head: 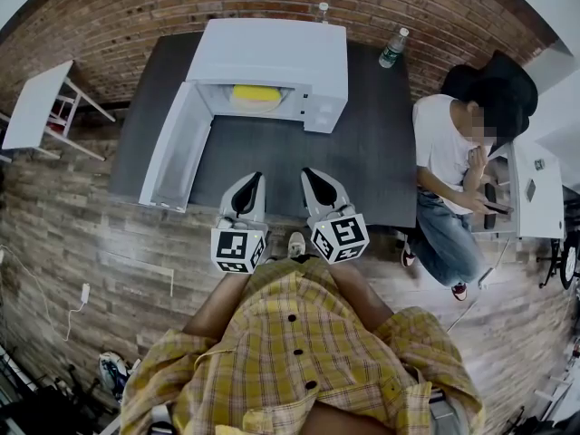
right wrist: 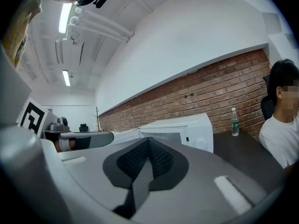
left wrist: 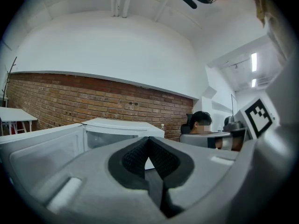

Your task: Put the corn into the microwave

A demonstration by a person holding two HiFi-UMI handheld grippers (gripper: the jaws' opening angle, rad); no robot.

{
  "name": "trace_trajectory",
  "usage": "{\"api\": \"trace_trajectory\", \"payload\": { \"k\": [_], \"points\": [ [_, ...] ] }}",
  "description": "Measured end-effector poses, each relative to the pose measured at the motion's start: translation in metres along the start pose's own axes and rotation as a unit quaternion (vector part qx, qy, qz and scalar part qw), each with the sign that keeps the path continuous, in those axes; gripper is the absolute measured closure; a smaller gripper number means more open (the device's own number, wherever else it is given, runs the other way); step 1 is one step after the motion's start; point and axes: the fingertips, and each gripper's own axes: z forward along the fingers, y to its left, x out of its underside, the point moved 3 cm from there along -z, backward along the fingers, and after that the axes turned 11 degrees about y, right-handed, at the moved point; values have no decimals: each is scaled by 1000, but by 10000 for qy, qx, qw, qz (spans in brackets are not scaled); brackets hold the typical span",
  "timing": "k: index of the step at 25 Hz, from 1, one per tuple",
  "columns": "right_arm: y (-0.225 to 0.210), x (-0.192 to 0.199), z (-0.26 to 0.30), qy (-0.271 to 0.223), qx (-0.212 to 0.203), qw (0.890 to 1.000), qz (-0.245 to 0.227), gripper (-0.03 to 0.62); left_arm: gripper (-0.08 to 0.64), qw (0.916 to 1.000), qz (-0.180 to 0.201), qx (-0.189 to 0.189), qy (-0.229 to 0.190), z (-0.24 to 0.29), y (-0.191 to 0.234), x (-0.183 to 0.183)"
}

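Observation:
The white microwave (head: 272, 57) stands at the back of the dark table (head: 381, 152), and its door (head: 177, 148) is swung open to the left. The yellow corn (head: 256, 95) lies inside the oven on a pale plate. My left gripper (head: 255, 178) and right gripper (head: 308, 172) hover side by side over the table's front edge, well short of the microwave. Both are shut with nothing in them. In the left gripper view the pads (left wrist: 140, 155) meet in front of the open microwave (left wrist: 124, 127). The right gripper view shows its pads (right wrist: 156, 157) together and the microwave (right wrist: 187, 129) ahead.
A person in a white shirt (head: 449, 152) sits at the table's right end. A water bottle (head: 392, 48) stands at the back right of the table, and another bottle (head: 323, 9) behind the microwave. A small white table (head: 36, 102) stands at the far left by the brick wall.

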Motion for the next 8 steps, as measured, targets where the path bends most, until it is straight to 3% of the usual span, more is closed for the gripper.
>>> {"api": "trace_trajectory", "payload": {
  "k": [8],
  "points": [
    [1, 0, 6, 20, -31, 10000, -77, 592, 561, 9999, 131, -70, -24, -1, 7, -3]
  ]
}}
